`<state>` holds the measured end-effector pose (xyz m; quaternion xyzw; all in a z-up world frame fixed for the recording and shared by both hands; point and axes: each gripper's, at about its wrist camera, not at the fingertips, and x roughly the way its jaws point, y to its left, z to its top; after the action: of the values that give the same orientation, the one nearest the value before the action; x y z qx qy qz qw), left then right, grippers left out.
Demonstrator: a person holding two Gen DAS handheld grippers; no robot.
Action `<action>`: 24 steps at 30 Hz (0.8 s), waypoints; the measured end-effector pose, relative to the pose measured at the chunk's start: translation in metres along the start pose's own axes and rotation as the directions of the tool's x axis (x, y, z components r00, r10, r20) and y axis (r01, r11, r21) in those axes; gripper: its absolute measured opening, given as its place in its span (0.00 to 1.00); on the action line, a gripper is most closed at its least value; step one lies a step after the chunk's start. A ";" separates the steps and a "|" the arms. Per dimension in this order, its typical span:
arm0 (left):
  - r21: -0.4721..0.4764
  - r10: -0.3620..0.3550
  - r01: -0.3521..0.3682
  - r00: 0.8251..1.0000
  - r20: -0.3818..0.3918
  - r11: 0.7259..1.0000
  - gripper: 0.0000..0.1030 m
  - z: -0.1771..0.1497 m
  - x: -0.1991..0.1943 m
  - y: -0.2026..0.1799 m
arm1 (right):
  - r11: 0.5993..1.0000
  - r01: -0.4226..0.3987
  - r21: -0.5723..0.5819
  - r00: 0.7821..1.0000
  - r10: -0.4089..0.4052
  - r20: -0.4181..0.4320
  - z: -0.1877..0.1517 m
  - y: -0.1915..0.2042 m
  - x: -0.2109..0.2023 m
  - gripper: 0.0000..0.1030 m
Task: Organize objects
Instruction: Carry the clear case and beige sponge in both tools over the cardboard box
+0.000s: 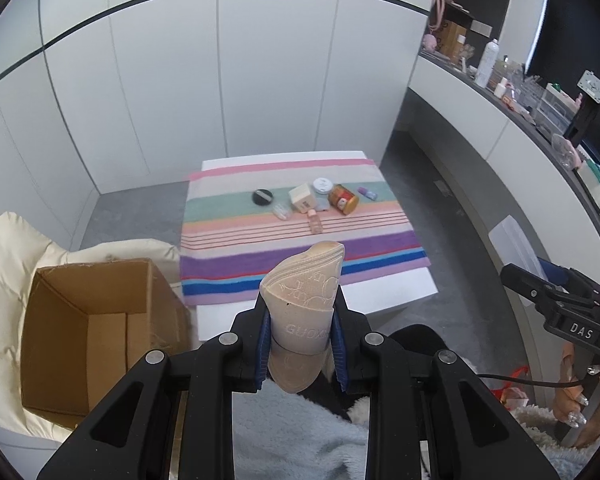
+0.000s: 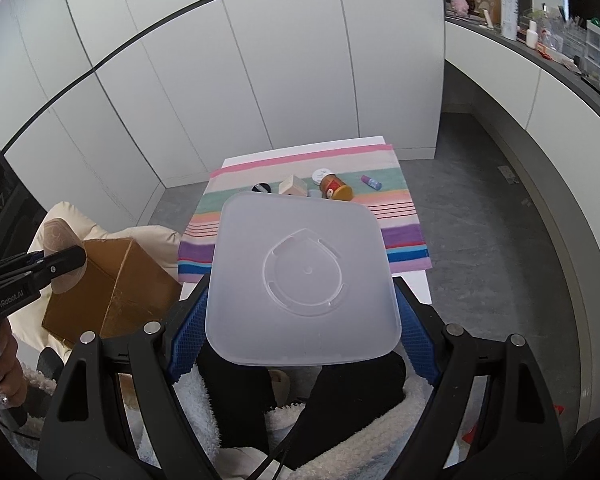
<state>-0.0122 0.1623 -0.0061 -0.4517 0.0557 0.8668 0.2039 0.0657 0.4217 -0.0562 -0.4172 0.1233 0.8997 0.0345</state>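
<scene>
Gripping a folded beige pad [image 1: 302, 304] between its blue pads, the left gripper [image 1: 302, 336] is nearly closed, and the pad sticks out past the fingertips. Beyond those jaws a low table [image 1: 384, 300] carries a striped cloth [image 1: 228, 216] with small items on it: a black puff [image 1: 263, 197], a cream box [image 1: 301, 198], a white jar [image 1: 322, 185], a brown jar [image 1: 343, 199] lying on its side and a purple tube [image 1: 367, 192]. Left of the jaws stands an open carton [image 1: 88, 320]. The right gripper [image 2: 304, 320] holds a frosted plastic tub [image 2: 304, 276] across its width, jaws spread wide on its sides, bottom facing the camera.
</scene>
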 end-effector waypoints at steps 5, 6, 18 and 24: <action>-0.042 0.028 -0.029 1.000 -0.009 0.999 0.26 -0.006 0.005 0.028 | 0.999 -0.014 -0.041 1.000 0.013 -0.018 0.004 0.020 0.014 0.83; -0.054 0.037 -0.038 0.999 -0.012 0.998 0.26 -0.008 0.006 0.035 | 0.999 -0.016 -0.050 1.000 0.015 -0.021 0.004 0.024 0.016 0.83; -0.215 0.158 -0.158 0.987 -0.018 0.964 0.26 -0.048 -0.019 0.114 | 0.956 -0.169 -0.241 0.984 0.148 -0.102 -0.001 0.124 0.049 0.83; -0.324 0.253 -0.252 0.967 -0.041 0.912 0.26 -0.087 -0.042 0.163 | 0.891 -0.285 -0.353 0.956 0.241 -0.166 -0.012 0.193 0.061 0.83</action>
<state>0.0095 -0.0228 -0.0377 -0.4673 -0.0312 0.8834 0.0126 0.0030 0.2298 -0.0731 -0.4479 0.0074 0.8768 -0.1749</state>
